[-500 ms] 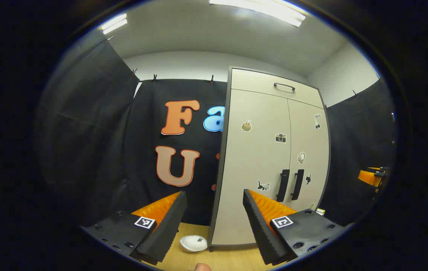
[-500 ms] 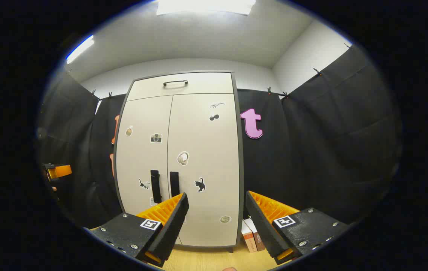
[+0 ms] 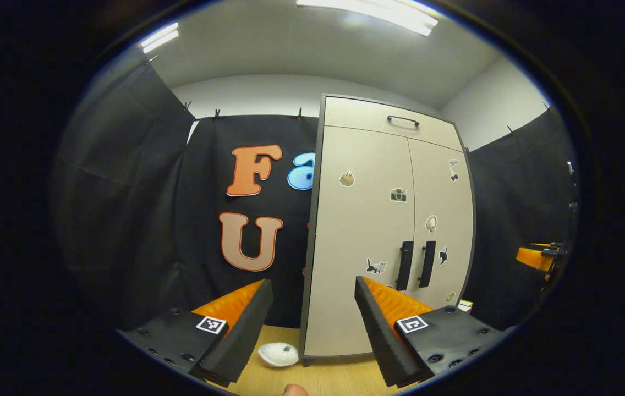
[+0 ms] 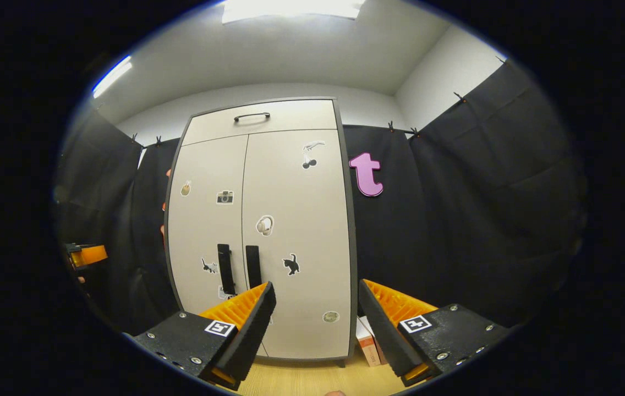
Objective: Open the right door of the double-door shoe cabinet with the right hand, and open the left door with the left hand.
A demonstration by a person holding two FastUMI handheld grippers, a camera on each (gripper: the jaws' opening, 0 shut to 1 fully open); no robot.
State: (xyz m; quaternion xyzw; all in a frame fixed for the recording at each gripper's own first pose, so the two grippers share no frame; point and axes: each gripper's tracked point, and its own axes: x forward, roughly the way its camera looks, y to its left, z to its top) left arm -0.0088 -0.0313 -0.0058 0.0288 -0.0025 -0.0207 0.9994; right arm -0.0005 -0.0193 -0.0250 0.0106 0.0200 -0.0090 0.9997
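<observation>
Right door handle (image 4: 253, 267), upright, stands ahead and left of the spread right hand-held gripper (image 4: 317, 324), well apart; doors shut

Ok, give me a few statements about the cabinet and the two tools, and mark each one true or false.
1. Both cabinet doors are shut. True.
2. The right tool grips the right handle. False: it is open and short of the handle.
3. The left tool is open and holds nothing. True.
4. The top drawer is pulled out. False: it sits flush.
5. A white object lies on the floor by the cabinet's left corner. True.
</observation>
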